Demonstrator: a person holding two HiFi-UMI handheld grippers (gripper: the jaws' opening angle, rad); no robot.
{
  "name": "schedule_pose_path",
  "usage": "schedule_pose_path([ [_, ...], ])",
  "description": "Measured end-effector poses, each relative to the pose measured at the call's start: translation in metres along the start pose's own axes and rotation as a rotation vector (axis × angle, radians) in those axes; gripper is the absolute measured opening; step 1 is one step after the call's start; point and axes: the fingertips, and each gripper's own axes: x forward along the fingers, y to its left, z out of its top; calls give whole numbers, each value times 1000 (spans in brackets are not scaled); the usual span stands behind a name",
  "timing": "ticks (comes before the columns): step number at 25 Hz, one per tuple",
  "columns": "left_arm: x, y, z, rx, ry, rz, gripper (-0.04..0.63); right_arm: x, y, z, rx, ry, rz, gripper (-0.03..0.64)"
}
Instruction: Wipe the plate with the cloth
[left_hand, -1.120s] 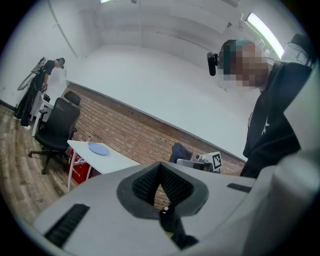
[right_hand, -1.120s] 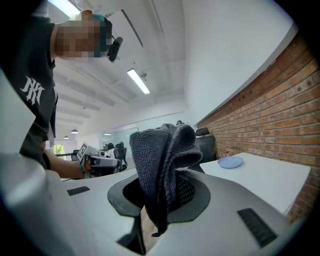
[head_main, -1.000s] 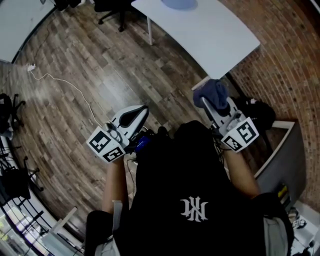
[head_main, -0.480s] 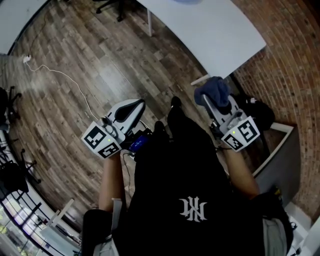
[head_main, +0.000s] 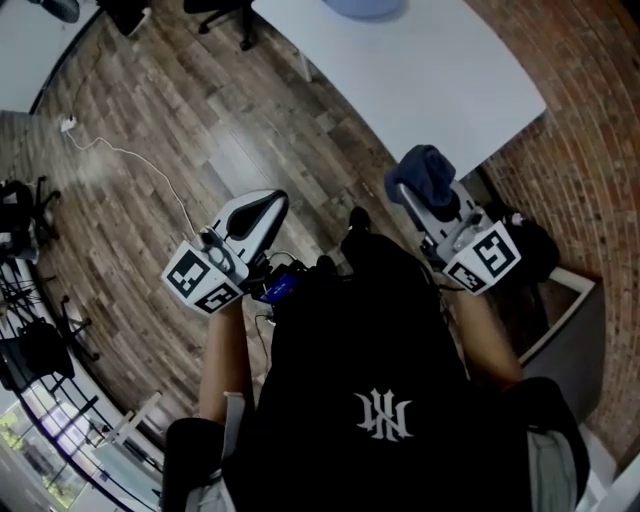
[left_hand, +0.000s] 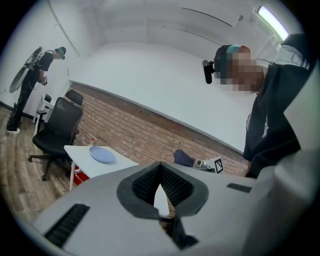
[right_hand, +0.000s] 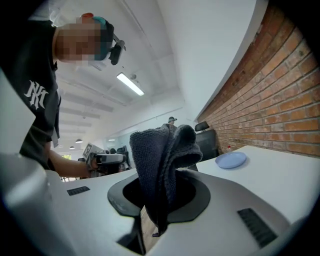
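Right gripper (head_main: 418, 200), jaws clamped on the dark cloth (head_main: 425, 172). The blue plate (right_hand: 231, 160) lies well apart, at the far end of the white table (head_main: 430, 70). Right arm is nearer; the left gripper (head_main: 262, 210), jaws together and empty, hangs over the floor (head_main: 180, 120).

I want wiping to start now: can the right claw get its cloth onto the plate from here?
Probably not yet: the right claw, shut on the cloth, hangs by the table's near edge, and the plate lies far across it. Nothing blocks the way.

Blue plate (head_main: 362, 6) on white table (head_main: 430, 75)
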Motion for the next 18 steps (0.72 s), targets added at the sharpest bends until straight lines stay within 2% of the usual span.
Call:
schedule_pose_path([
  [4, 42, 0, 23, 46, 39, 6, 2, 6, -11, 24, -66, -46, 132, 84],
  [7, 62, 0, 37, 90, 55, 13, 2, 14, -27, 33, -77, -75, 185, 84],
  [13, 70, 25, 35, 49, 73, 62, 2, 32, -50, 35, -47, -85, 208, 84],
  [18, 84, 50, 49, 46, 67, 48, 2, 49, -72, 39, -38, -54, 191, 84],
])
